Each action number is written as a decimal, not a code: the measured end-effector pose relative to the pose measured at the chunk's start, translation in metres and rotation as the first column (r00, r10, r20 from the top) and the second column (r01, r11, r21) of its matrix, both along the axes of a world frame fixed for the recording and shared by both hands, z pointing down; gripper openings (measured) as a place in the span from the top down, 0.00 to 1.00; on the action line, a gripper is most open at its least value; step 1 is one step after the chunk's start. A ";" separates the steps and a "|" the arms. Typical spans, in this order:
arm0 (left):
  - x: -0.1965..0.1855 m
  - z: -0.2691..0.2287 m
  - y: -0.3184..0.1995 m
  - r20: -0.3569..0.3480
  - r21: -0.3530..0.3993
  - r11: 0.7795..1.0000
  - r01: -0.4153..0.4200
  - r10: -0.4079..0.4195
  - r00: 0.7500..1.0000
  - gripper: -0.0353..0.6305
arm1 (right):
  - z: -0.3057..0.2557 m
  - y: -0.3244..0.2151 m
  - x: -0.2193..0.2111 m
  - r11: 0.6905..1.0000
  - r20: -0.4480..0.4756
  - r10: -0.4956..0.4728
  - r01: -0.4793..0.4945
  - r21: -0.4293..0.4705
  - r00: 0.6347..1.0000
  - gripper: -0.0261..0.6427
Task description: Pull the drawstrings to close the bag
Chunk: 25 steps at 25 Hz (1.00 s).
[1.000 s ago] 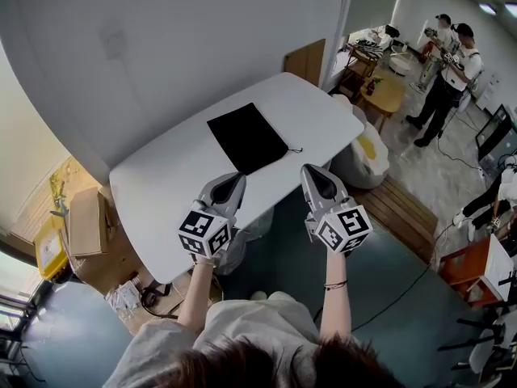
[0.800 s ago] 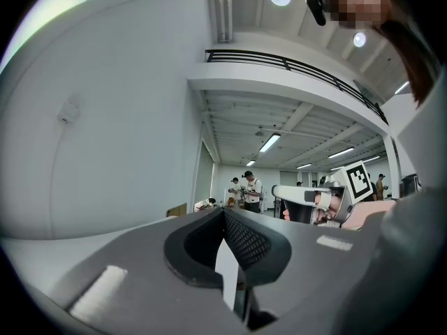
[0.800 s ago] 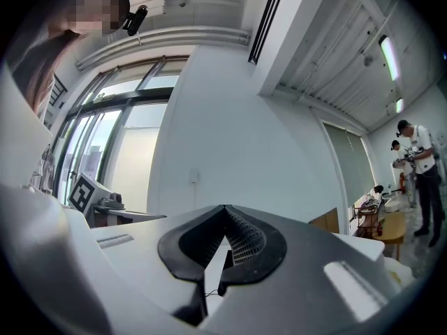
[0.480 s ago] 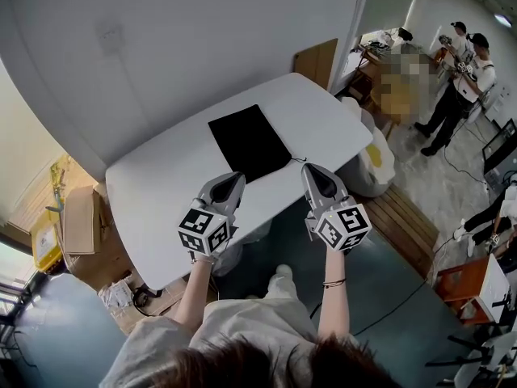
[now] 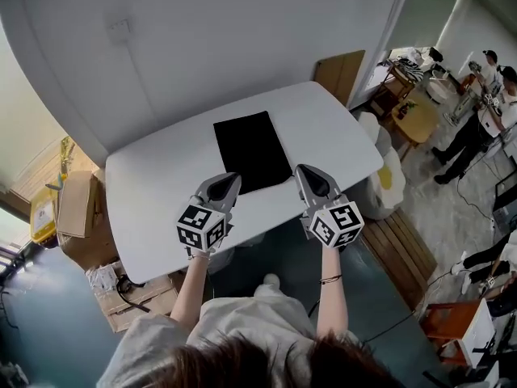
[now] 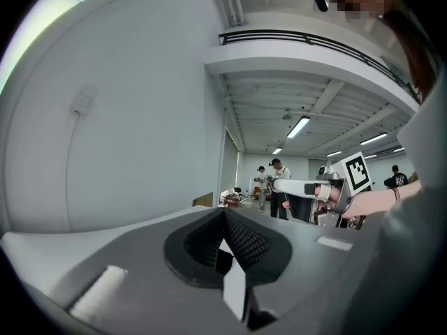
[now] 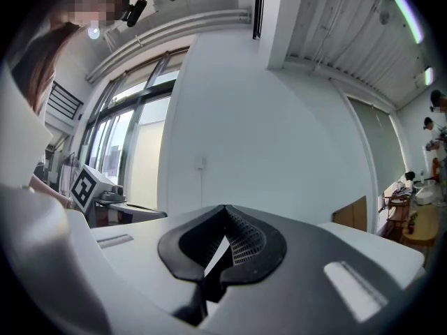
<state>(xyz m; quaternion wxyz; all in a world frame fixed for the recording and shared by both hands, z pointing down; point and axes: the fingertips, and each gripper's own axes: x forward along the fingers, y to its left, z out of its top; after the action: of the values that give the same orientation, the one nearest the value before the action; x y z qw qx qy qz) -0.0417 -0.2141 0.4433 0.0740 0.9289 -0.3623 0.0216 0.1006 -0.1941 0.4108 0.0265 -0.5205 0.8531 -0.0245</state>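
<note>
While I hold both over the near edge of the table (image 5: pixel 153 192), the left gripper (image 5: pixel 229 182) and right gripper (image 5: pixel 304 173) each have their jaws pressed together on nothing. The black bag (image 5: pixel 252 150) lies flat just ahead, between their tips.

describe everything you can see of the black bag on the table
The black bag is a flat, matte rectangle, cloth by its look, lying near the middle of the white table, long side pointing away from the person. No drawstrings can be made out. Only the table seems to touch it; the left hand-held gripper and right hand-held gripper hover shut and empty by its near edge.
</note>
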 end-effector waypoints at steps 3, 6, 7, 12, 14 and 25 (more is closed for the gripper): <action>0.005 0.005 -0.011 0.001 -0.008 0.999 0.043 -0.043 0.999 0.97 | 0.008 -0.015 0.010 0.999 0.002 -0.047 0.047 -0.025 0.999 0.94; 0.008 0.015 -0.020 0.020 -0.020 0.996 0.087 -0.086 0.996 0.97 | 0.019 -0.031 0.020 0.994 -0.008 -0.092 0.092 -0.054 0.996 0.94; 0.008 0.019 -0.022 0.025 -0.027 0.994 0.103 -0.102 0.994 0.97 | 0.023 -0.036 0.022 0.992 -0.017 -0.111 0.109 -0.066 0.994 0.94; 0.008 0.043 -0.030 0.024 -0.079 0.983 0.167 -0.166 0.986 0.97 | 0.051 -0.056 0.031 0.977 -0.057 -0.175 0.167 -0.129 0.983 0.94; 0.007 0.051 -0.031 0.035 -0.103 0.978 0.183 -0.180 0.983 0.97 | 0.062 -0.061 0.032 0.970 -0.065 -0.195 0.182 -0.162 0.979 0.94; -0.004 0.114 -0.033 0.197 -0.225 0.952 0.205 -0.162 0.967 0.97 | 0.128 -0.082 0.041 0.927 -0.145 -0.242 0.184 -0.327 0.959 0.94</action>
<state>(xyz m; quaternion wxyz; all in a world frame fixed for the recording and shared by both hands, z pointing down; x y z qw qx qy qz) -0.0455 -0.2473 0.5574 0.1567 0.8693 -0.4470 0.1412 0.1414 -0.2761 0.5392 -0.1366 -0.4223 0.8890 -0.1130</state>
